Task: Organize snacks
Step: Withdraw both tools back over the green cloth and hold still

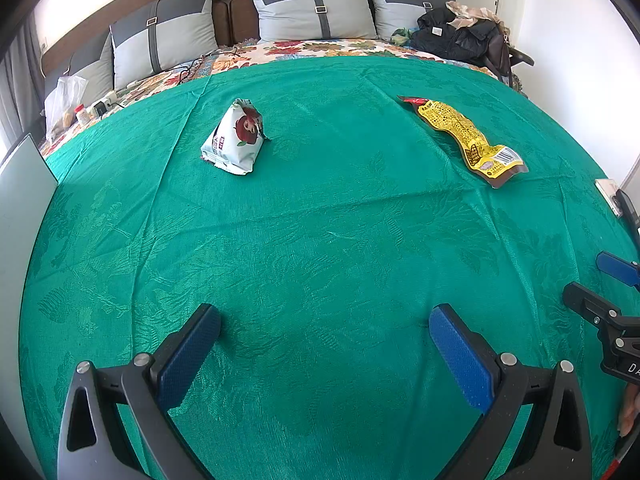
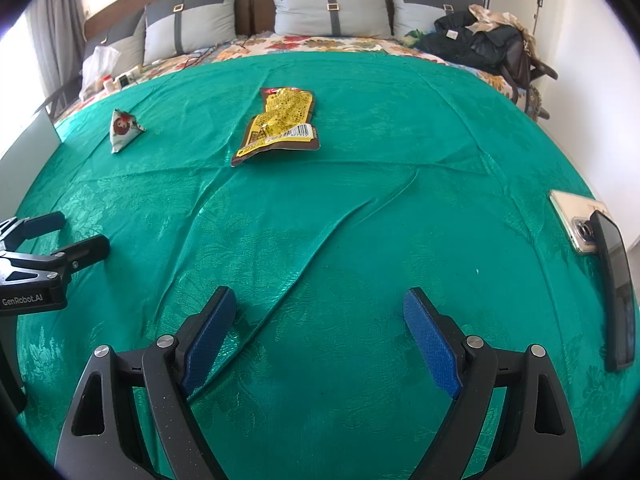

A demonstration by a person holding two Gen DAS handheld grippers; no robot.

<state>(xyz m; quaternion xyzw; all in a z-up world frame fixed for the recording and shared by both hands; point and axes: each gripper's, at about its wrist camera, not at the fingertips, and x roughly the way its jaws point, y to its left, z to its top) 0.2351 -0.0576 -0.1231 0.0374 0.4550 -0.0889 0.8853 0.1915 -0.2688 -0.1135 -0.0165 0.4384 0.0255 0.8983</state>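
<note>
We hold both tools low over the green cloth (image 1: 320, 240) that covers the bed, and neither carries anything: the left gripper (image 1: 325, 320) has its blue pads spread wide with only cloth between them, and the right gripper (image 2: 320, 304) stands just as wide and empty. That spread suits us, we judge, because the snacks are soft, flat packets that need a broad mouth to come down over them. The white pouch with the red fruit print (image 1: 234, 138) sits puffed up on the far left of the cloth, and the long yellow packet (image 1: 466, 138) lies flat to its right, the two well apart with bare cloth between. From the right wrist view the yellow packet (image 2: 280, 124) lies almost straight ahead, so we take it as the natural pick for that hand. Two phones (image 2: 592, 240) lie at the right edge of the cloth, clear of the snacks.
</note>
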